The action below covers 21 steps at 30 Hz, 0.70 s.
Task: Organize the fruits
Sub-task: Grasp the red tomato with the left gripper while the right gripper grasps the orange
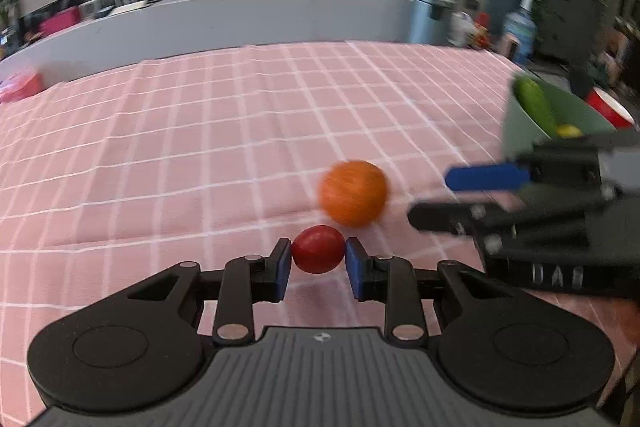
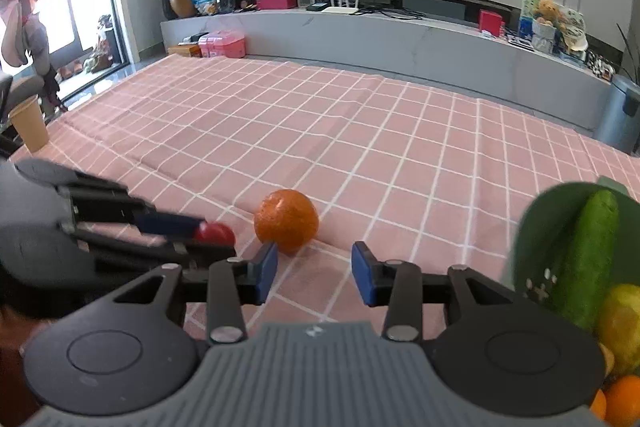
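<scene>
The small red fruit (image 1: 318,249) sat on the pink checked cloth (image 1: 200,131), pinched between my left gripper (image 1: 318,263) pads. An orange (image 2: 286,225) lay just beyond it. My right gripper (image 2: 314,273) hung near, fingers apart and empty, beside the green bowl (image 2: 532,227) holding a cucumber (image 2: 592,259).

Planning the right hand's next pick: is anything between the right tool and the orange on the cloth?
Nothing visible. The right tool is open with bare pink cloth between it and the orange. The left tool, closed on the red fruit, sits off to the side.
</scene>
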### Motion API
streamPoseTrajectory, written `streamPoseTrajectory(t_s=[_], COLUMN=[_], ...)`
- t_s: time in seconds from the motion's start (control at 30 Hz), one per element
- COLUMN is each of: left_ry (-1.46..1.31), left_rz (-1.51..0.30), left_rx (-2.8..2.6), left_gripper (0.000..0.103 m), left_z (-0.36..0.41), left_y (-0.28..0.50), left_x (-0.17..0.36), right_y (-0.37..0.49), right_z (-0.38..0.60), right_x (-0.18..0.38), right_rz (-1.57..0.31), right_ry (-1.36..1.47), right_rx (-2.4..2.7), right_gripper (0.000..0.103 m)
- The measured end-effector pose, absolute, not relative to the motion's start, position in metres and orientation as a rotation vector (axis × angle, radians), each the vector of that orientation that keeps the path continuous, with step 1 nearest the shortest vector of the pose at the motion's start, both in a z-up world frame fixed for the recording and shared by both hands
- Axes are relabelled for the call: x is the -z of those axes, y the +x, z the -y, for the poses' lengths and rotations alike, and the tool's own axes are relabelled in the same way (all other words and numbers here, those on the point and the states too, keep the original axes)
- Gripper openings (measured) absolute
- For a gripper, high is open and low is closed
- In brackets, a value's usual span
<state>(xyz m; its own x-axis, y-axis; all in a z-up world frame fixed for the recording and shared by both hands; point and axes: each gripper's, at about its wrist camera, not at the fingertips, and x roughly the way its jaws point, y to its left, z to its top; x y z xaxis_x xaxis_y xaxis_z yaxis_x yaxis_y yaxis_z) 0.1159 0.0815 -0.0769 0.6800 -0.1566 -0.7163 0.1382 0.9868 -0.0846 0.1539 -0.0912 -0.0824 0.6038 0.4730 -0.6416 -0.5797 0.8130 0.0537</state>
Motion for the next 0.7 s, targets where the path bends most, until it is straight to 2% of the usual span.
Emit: streamPoseTrajectory(t_s=[0.1,0.2,0.27,0.4,0.53,0.7], left_ry=[-0.049,-0.032,-0.050,-0.061,-0.067,-0.068], left_rz=[-0.788,-0.777,-0.784,-0.778,-0.774,-0.778], left_rx=[0.124,0.080,0.066,0.034,0.021,0.022], left_gripper=[0.032,0.032,0.032,0.032,0.032,0.033], left_z=[-0.089,-0.091,-0.096,-0.103,-0.108,-0.107], left_y=[0.121,0.124,0.124,0.124,0.123,0.123], left_x=[0.075,0.075,0.075,0.075,0.074,0.075], right_y=[0.154,0.153,0.154,0.156,0.161,0.162], right_z=[0.078,0.063,0.057,0.044,0.034,0.030], right_x=[0.086,0.089,0.093,0.098,0.103,0.106], right_rz=[-0.675,-0.642,-0.631,-0.611,-0.596,-0.599], right_ry=[-0.221,-0.291,-0.322,-0.367,-0.411,-0.434], right_rx=[-0.627,-0.619,-0.624,-0.631,-0.610,-0.608], right_gripper=[0.040,0.045,0.053,0.055,0.054,0.047])
